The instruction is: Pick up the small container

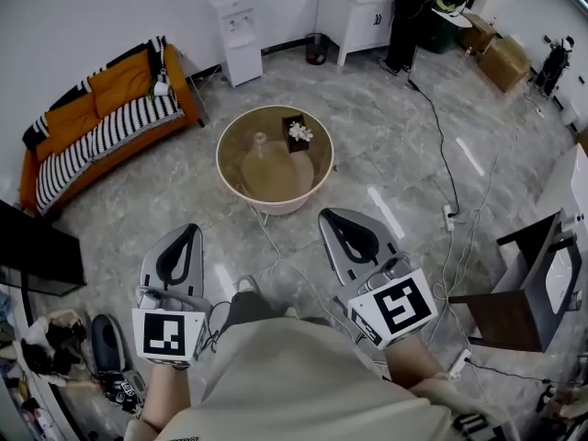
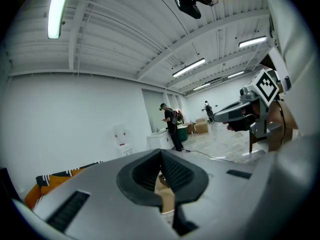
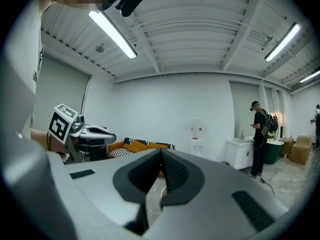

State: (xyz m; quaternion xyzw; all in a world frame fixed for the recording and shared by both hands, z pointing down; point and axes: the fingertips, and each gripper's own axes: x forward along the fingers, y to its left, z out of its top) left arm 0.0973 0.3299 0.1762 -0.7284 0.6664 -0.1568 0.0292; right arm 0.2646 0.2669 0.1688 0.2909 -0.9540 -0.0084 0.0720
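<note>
- My left claw (image 1: 190,231) and right claw (image 1: 329,215) are pressed closed and empty, since nothing's within reach.
- The small container (image 1: 296,133) sits on the round worktop (image 1: 223,159), well ahead.

Bright, even light falls from ceiling tubes (image 3: 112,34) at eleven o'clock; the polished floor (image 1: 386,211) throws pale glare streaks. Both gripper views bulge, corners black, my fingers (image 3: 180,176) slightly soft.
</note>
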